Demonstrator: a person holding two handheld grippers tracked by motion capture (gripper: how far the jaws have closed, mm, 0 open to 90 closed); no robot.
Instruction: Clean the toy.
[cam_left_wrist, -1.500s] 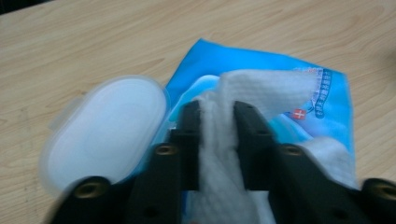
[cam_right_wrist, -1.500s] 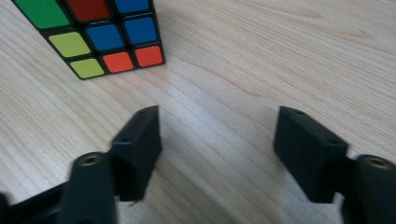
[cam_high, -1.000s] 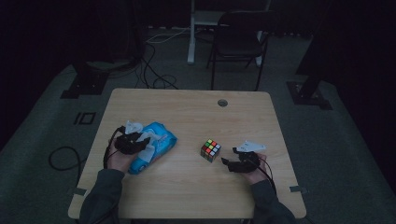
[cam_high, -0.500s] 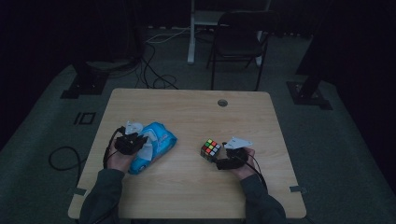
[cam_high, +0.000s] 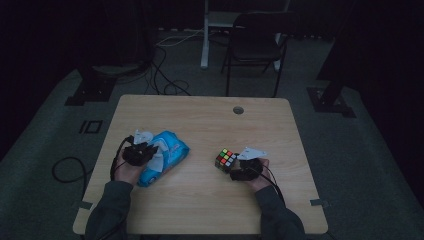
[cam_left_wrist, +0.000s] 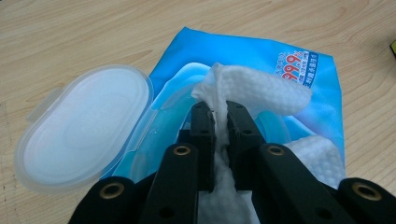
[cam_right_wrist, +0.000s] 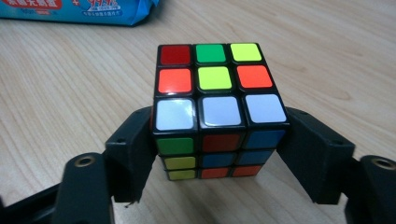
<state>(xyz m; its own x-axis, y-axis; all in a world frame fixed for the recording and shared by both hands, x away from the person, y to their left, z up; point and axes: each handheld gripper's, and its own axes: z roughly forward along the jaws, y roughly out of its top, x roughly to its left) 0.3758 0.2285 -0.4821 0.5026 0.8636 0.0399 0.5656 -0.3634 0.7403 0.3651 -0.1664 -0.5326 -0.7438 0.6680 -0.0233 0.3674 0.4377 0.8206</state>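
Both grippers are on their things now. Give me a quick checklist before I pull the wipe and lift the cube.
1. Left gripper clamped on wipe: ok.
2. Pack lid flipped open: ok.
3. Wipes pack held down against the pull: not ok, nothing pins it.
4. Right gripper jaws on both sides of cube: ok.
5. Jaws firmly tight on cube: cannot tell.
6. Cube resting on table: ok.

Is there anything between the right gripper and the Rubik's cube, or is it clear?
Nothing stands between them. The right gripper already has its jaws on either side of the Rubik's cube, against its left and right faces. The wet wipes pack lies well off at the left gripper.
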